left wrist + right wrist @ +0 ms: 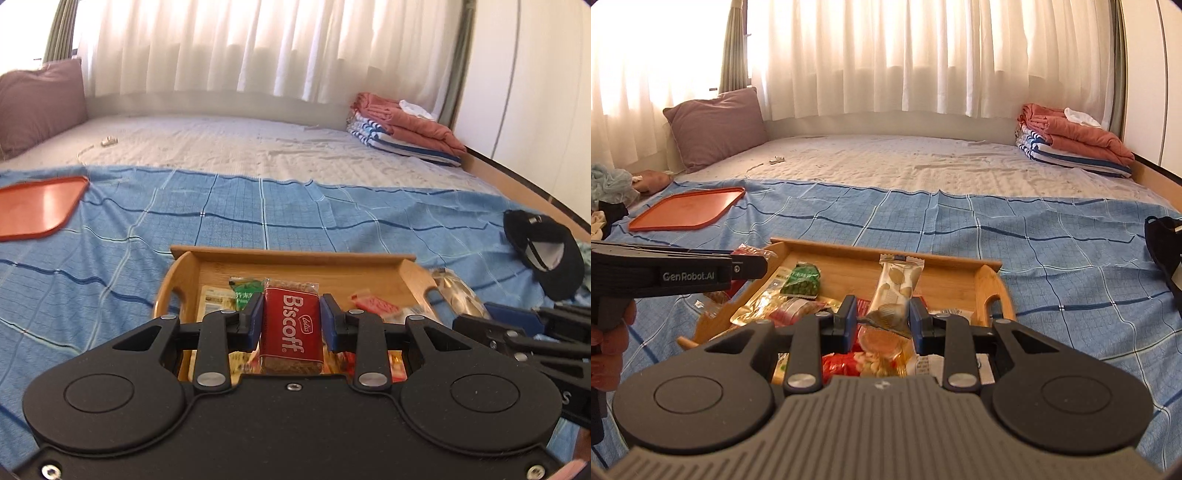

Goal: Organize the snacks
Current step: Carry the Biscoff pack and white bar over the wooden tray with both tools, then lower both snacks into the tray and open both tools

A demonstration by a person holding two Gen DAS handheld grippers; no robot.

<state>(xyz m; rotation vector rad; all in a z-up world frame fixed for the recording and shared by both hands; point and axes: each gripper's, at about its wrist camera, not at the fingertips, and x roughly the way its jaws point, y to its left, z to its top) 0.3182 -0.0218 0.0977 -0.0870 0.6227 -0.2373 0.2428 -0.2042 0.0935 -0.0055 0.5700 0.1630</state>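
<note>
My left gripper (291,317) is shut on a red Biscoff biscuit pack (290,328) and holds it over the wooden tray (295,258). The tray holds several snack packets, among them a green pea packet (802,280). My right gripper (882,317) is shut on a cream snack packet (895,291) with round biscuits printed on it, above the same wooden tray (991,280). The left gripper shows as a black arm in the right wrist view (750,266), at the tray's left end. The right gripper's fingers (509,321) show at the right in the left wrist view.
An orange plastic tray (689,212) lies on the blue checked blanket (1034,258) at the far left. A black cap (543,251) lies to the right. Folded laundry (1075,144) and a mauve pillow (716,125) sit at the back of the bed.
</note>
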